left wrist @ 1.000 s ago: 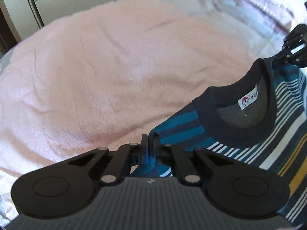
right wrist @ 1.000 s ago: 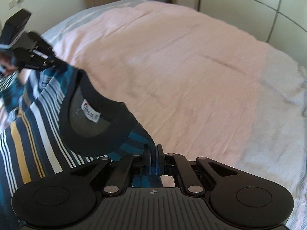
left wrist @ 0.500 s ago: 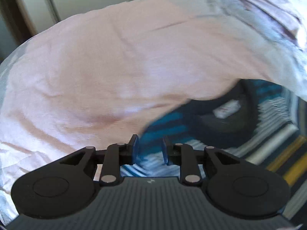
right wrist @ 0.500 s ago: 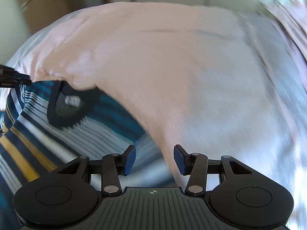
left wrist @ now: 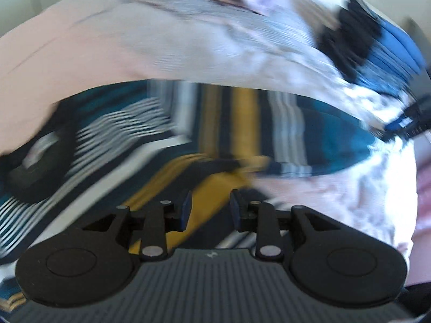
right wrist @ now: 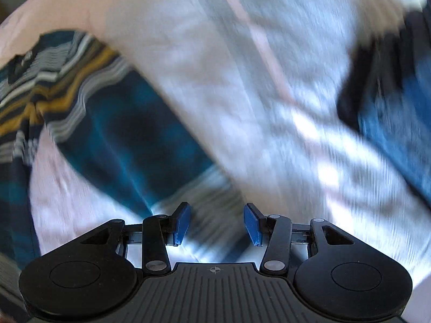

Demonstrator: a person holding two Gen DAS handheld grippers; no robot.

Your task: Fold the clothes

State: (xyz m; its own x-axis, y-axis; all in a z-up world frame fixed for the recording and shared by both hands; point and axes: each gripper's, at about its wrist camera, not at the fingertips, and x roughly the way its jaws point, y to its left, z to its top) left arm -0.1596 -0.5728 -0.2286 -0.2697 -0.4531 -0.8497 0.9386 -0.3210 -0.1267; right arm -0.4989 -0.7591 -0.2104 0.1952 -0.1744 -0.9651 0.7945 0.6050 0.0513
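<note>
— Tongs first: what are they doing?

— Left tongs (left wrist: pixel 209 210) are released, blue pads apart, nothing between them. Right tongs (right wrist: pixel 215 223) are the same, spread wide and empty.

— And the garment?

— Striped shirt (left wrist: pixel 237 134) lies on the bed (left wrist: pixel 107 48), spread over the pale pink cover. In the left wrist view its navy, teal, white and mustard bands fill the middle, with the dark collar (left wrist: pixel 35 161) off to the left. A sleeve reaches toward the right, and the tips of the other tongs show near its end at the frame's edge. In the right wrist view that teal sleeve (right wrist: pixel 134 140) runs down to a spot just in front of the open pads. Both views are heavily blurred, so finer creases cannot be made out.

— Which step, then?

— My judgement: the shirt is laid out and the folding proper is about to start. No fold across the body is clear yet.

— Next move?

— Probably each pair of tongs needs an edge: the right on the sleeve cuff just ahead of it, the left on the shoulder or side seam near the collar. Then carry the sleeve inward across the body. Pinching a single layer cleanly matters, since grabbing the bed cover too would drag it along.

— Anything else on the bed?

— Blue and black cloth (left wrist: pixel 377 48) lies further off at the upper right, apart from the shirt.
</note>
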